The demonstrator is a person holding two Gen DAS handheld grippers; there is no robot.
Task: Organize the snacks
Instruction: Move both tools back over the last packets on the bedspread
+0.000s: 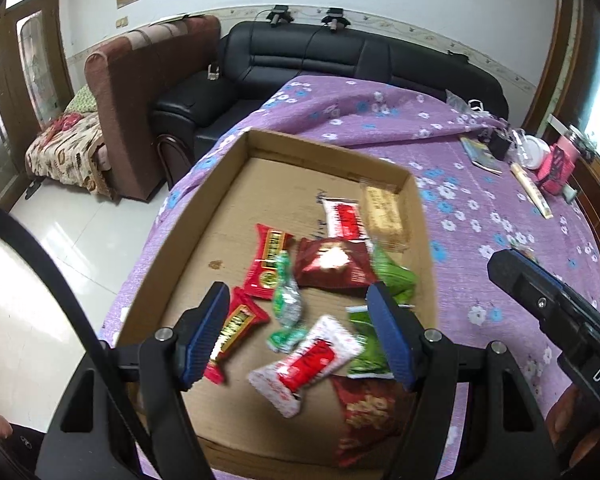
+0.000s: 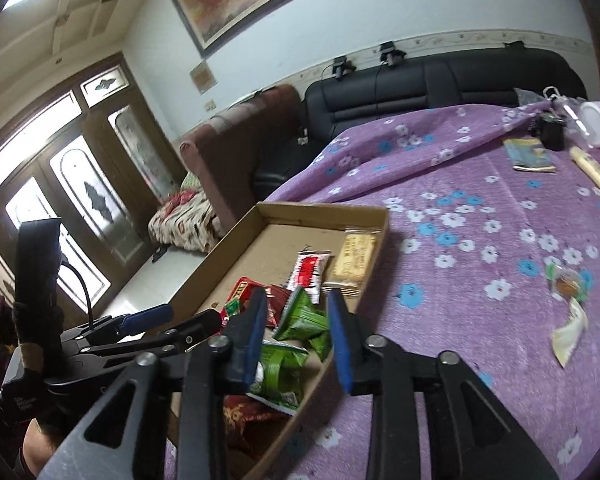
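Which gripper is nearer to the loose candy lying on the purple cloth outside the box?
Right. The right gripper sits over the cardboard box's near edge, beside the cloth where the loose candy lies. The left gripper hovers over the box's middle, farther away.

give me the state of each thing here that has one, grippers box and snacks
left gripper: open, nothing held, over the box
right gripper: open, nothing held, at the box's edge
cardboard box: open-topped, flat on the purple cloth, partly filled
white and red packet: lying loose in the box
green packets: piled in the box
two wrapped snacks: lying out on the cloth, outside the box
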